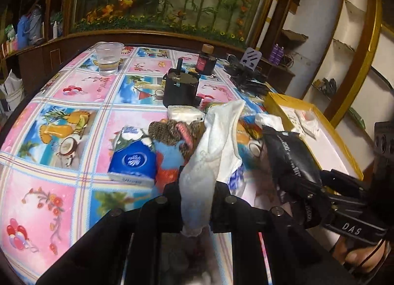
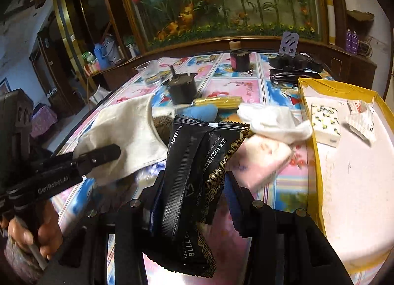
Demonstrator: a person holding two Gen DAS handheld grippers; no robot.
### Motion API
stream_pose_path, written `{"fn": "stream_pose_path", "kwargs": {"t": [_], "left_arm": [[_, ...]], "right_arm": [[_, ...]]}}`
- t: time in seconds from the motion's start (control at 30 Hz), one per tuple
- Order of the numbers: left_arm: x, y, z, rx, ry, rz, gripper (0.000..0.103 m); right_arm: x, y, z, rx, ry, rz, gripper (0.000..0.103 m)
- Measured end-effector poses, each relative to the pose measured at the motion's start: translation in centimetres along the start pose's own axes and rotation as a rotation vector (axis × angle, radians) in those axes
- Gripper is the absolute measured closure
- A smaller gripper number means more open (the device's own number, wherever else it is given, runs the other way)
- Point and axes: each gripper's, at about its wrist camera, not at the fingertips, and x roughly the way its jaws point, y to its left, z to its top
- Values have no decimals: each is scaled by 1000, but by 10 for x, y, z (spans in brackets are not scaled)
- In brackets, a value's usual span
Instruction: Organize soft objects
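Note:
My left gripper (image 1: 197, 186) is shut on a white sock (image 1: 211, 142) and holds it above the table; the sock also shows in the right wrist view (image 2: 125, 132). My right gripper (image 2: 194, 186) is shut on a black foil packet (image 2: 197, 161), seen from the left too (image 1: 293, 154). On the table lie a blue tissue pack (image 1: 134, 159), a brown knitted sock (image 1: 172, 129), a white cloth (image 2: 273, 122) and a pink tissue pack (image 2: 263, 159). A yellow-rimmed box (image 2: 310, 142) at the right holds small tissue packs (image 2: 325, 124).
A flowered tablecloth (image 1: 61, 137) covers the table. At the back stand a plastic cup of water (image 1: 108, 59), a black motor-like can (image 1: 181, 87), a dark bottle (image 1: 205, 60) and black gear with glasses (image 2: 293, 63). A gold wrapper (image 2: 216, 101) lies mid-table.

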Motion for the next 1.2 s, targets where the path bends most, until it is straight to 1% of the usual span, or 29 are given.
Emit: {"fn": "stream_pose_path", "kwargs": {"t": [0.07, 0.1, 0.17, 0.2, 0.37, 0.77, 0.97, 1.2], "left_arm": [[7, -1, 0, -17, 3, 14, 90], [9, -2, -1, -18, 4, 16, 90], [8, -3, -2, -11, -6, 23, 90], [7, -3, -3, -9, -14, 26, 90], [7, -7, -7, 5, -4, 2, 90], [5, -7, -7, -1, -16, -6, 90], [3, -2, -6, -27, -22, -10, 90], [4, -4, -6, -15, -16, -14, 90]], "right_arm": [[5, -2, 3, 15, -24, -6, 54], [10, -2, 4, 20, -22, -17, 54], [13, -8, 4, 74, -22, 37, 54], [14, -9, 5, 81, -26, 37, 54], [14, -12, 8, 100, -46, 45, 54], [1, -6, 5, 70, -105, -8, 54], [1, -4, 4, 59, -106, -14, 54], [4, -6, 5, 66, -90, -14, 54]]}}
